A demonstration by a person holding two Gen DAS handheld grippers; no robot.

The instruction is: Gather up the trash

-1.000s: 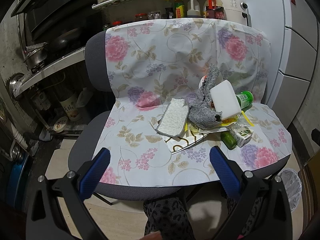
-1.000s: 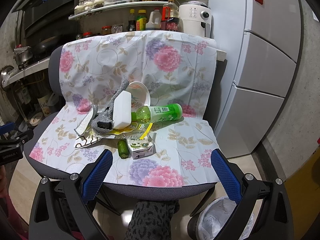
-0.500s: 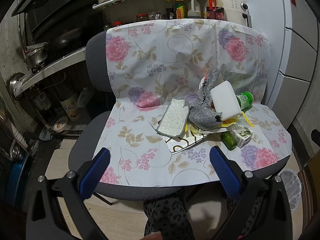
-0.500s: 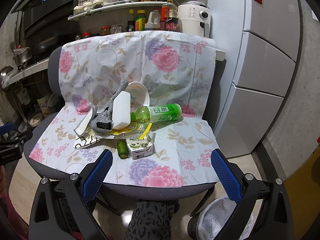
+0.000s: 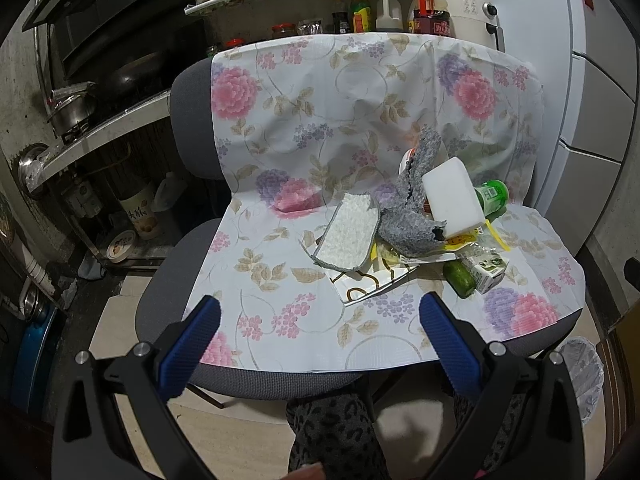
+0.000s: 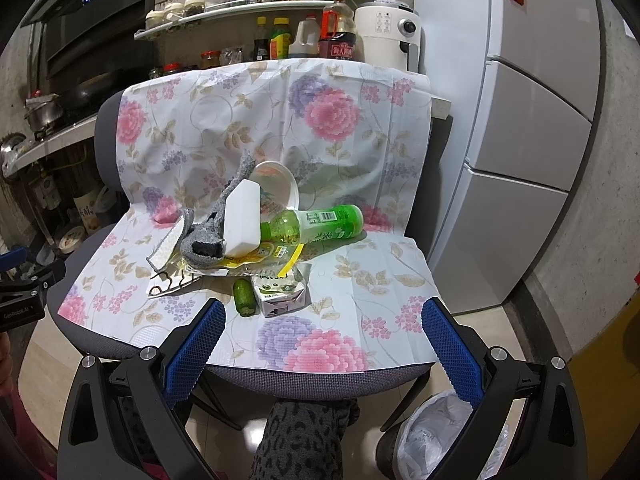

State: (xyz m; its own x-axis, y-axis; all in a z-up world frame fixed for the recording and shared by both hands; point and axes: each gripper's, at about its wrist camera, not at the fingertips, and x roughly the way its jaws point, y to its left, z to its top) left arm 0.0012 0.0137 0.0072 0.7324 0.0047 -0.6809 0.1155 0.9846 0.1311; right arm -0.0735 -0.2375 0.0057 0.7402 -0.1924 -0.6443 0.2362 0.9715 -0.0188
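Note:
A heap of trash lies on a chair draped in a flowered cloth [image 6: 336, 264]: a green plastic bottle [image 6: 320, 226] on its side, a small milk carton [image 6: 282, 294], a cucumber stub [image 6: 242, 302], a white foam block [image 6: 242, 222], a grey sock [image 5: 412, 216], a white pad [image 5: 348, 236], a white bowl [image 6: 280, 188] and yellow wrappers [image 6: 276, 252]. My right gripper [image 6: 324, 344] is open in front of the seat edge, near the carton. Lower left of the heap, my left gripper [image 5: 320, 340] is open and holds nothing.
A bin lined with a white bag [image 6: 432, 436] stands on the floor under the chair's right front corner. A fridge [image 6: 528, 128] is at the right. A shelf with bottles [image 6: 288, 40] sits behind the chair. A person's patterned trouser leg [image 6: 300, 440] is below.
Almost nothing has moved; the right wrist view has drifted slightly closer to the chair. Both grippers stay open.

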